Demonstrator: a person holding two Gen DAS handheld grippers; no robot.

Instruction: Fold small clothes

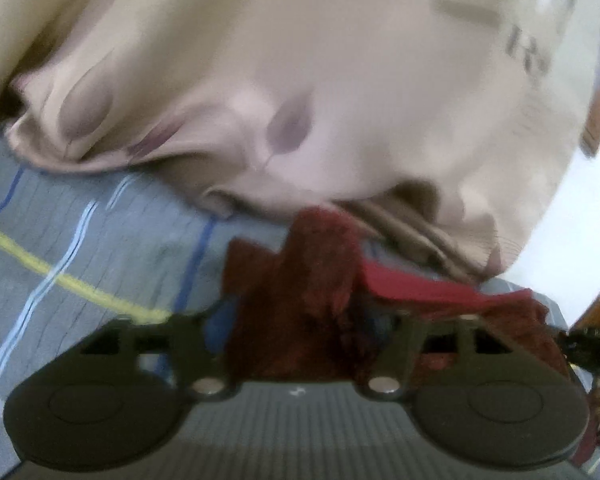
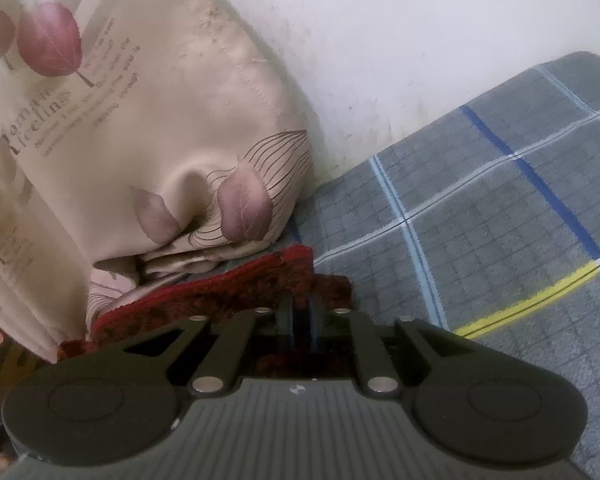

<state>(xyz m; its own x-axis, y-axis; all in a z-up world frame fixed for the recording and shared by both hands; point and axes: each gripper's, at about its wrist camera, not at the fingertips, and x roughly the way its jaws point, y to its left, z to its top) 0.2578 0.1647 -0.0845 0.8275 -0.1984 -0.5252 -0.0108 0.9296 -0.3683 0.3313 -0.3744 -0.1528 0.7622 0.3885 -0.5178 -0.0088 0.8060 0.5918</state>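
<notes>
A dark red patterned small garment (image 1: 312, 300) lies bunched on the grey checked bedsheet (image 1: 80, 240), against a beige pillow. My left gripper (image 1: 300, 320) is buried in the red cloth, which covers its fingertips, so I cannot tell how its jaws stand. In the right wrist view my right gripper (image 2: 300, 320) has its two fingers close together, shut on an edge of the red garment (image 2: 220, 292), which stretches left under the pillow's corner.
A large beige pillow (image 2: 140, 140) with purple leaf prints and lettering lies right behind the garment; it also shows in the left wrist view (image 1: 300, 80). A white wall (image 2: 380, 40) is behind it. The grey checked sheet (image 2: 500, 220) extends to the right.
</notes>
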